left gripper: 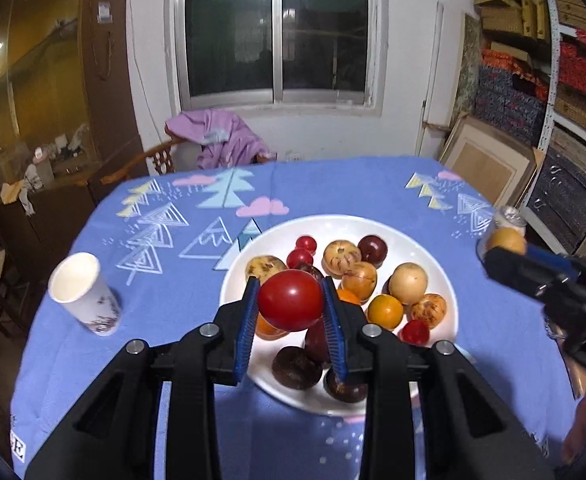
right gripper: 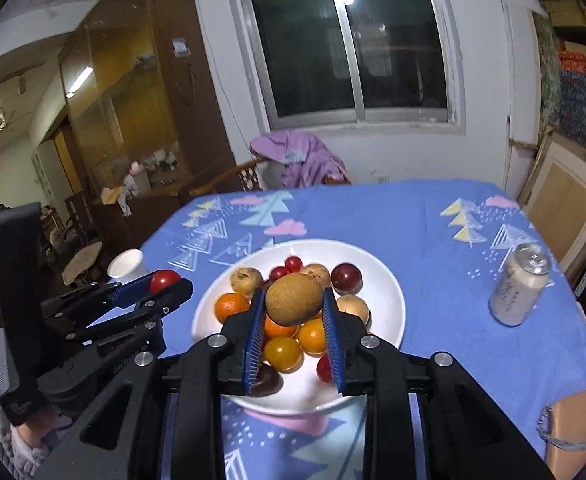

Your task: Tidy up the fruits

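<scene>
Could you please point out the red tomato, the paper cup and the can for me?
Tomato (left gripper: 290, 300), left wrist view, middle of its skin.
Paper cup (left gripper: 77, 280), left wrist view, inside of its mouth.
Can (right gripper: 519, 290), right wrist view, middle of its side.

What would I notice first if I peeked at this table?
The big white plate heaped with oranges, plums and other fruits in the middle of the blue tablecloth. Above it, the left gripper pinches a shiny red tomato, and the right gripper pinches a brown fruit. A paper cup stands at the left side and a drink can at the right.
</scene>
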Demonstrator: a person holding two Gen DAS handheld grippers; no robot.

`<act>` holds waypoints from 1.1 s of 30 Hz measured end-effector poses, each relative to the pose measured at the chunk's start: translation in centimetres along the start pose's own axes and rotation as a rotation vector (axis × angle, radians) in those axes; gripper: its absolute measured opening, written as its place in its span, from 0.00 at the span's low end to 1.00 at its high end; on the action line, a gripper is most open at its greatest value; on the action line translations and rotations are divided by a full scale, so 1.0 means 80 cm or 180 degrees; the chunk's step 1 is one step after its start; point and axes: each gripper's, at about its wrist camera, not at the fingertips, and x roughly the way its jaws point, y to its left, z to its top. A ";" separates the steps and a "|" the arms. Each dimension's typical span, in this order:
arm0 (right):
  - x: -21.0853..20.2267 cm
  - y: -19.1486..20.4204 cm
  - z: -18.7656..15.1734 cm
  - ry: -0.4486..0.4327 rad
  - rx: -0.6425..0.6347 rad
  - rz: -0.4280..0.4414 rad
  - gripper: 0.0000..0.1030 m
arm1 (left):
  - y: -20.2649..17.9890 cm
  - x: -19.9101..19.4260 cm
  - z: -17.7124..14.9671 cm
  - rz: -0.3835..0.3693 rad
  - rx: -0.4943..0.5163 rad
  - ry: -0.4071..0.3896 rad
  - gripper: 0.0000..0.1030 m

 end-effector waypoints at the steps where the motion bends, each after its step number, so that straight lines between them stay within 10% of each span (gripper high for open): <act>1: 0.015 -0.001 -0.001 0.0061 0.0011 -0.0024 0.28 | -0.002 0.013 0.001 0.0006 0.0003 0.0072 0.29; 9: 0.112 0.005 -0.026 0.0453 -0.0116 -0.0158 0.28 | -0.003 0.098 -0.007 0.0032 0.0023 0.0350 0.32; 18: 0.119 0.000 -0.038 0.0453 -0.0158 -0.0281 0.29 | 0.004 0.104 -0.013 0.0080 -0.0062 0.0305 0.66; 29: 0.030 0.001 -0.032 0.0016 -0.0009 -0.0194 0.43 | 0.004 0.032 -0.032 0.0170 0.0026 0.0049 0.88; 33: -0.026 0.005 -0.044 -0.0241 0.0071 -0.0162 0.62 | -0.004 -0.016 -0.053 0.0238 0.0120 -0.0107 0.89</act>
